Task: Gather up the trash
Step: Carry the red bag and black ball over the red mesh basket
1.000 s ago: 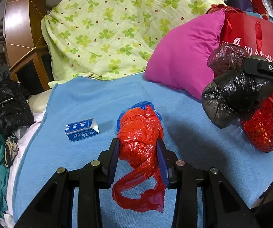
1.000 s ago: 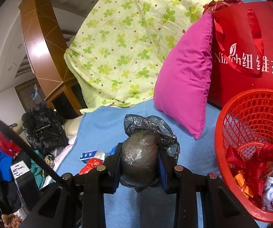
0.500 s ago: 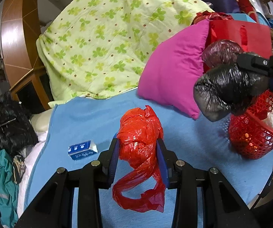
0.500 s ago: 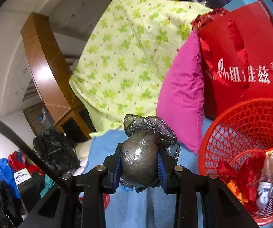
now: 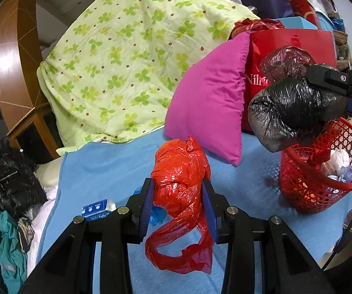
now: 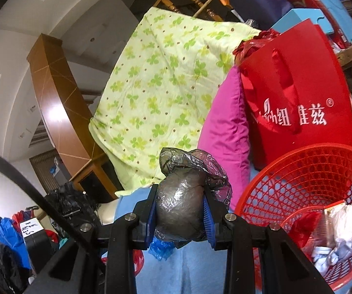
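Note:
My left gripper [image 5: 177, 203] is shut on a crumpled red plastic bag [image 5: 179, 178], held above the blue bedspread [image 5: 107, 166]; its loose tail hangs below the pads. My right gripper [image 6: 179, 214] is shut on a balled-up black plastic bag [image 6: 180, 210]. In the left wrist view that black bag [image 5: 291, 110] hangs just above the near-left rim of the red mesh basket [image 5: 318, 193], which holds several scraps. From the right wrist the basket [image 6: 306, 183] lies to the lower right. A small blue-and-white carton [image 5: 97, 209] and a blue scrap [image 5: 156, 214] lie on the bedspread.
A magenta pillow [image 5: 212, 103] and a red shopping bag [image 5: 291, 41] stand behind the basket. A green clover-print quilt [image 5: 131, 63] is heaped at the back. Dark clothes and bags [image 5: 9, 181] pile up off the bed's left side, by a wooden headboard [image 5: 6, 61].
Both grippers rose and moved right with their bags. The black bag now hangs over the basket's rim. The carton and blue scrap slid down-left in the left wrist view.

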The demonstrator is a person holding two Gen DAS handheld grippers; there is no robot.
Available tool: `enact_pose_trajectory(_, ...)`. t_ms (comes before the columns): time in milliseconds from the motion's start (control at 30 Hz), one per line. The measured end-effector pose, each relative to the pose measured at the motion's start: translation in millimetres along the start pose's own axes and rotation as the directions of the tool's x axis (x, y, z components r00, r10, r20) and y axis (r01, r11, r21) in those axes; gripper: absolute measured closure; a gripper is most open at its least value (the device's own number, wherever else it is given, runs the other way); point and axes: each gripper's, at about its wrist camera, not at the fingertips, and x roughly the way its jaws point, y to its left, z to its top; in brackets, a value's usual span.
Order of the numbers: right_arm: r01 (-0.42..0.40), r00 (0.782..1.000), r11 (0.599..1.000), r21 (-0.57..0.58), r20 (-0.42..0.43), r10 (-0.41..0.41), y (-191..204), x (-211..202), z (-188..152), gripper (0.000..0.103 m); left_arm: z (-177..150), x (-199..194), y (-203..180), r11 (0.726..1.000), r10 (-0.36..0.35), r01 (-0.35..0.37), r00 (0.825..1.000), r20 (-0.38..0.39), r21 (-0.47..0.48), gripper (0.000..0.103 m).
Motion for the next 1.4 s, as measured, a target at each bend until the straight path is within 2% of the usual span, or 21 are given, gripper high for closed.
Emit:
enact_pose_trajectory(800,0.060,0.993,0.994,0.087,0.099,-0.069,-46,-43,21,0.068,30,-6,-51,0.994,-0.083,0.080,0.996,0.031,0.070,0.063)
enact_pose_trajectory(1033,0.096,0.986,0.988,0.125,0.126,-0.112,-61,-55,26,0.068,38,-6,-68,0.990,-0.118,0.115,0.992,0.033,0.084,0.063)
enact_pose_trajectory(1400,0.178,0.964,0.952,0.251,0.149,-0.220,-93,-70,31,0.066,59,-6,-101,0.965,-0.253,0.248,0.966,0.053,0.083,0.063)
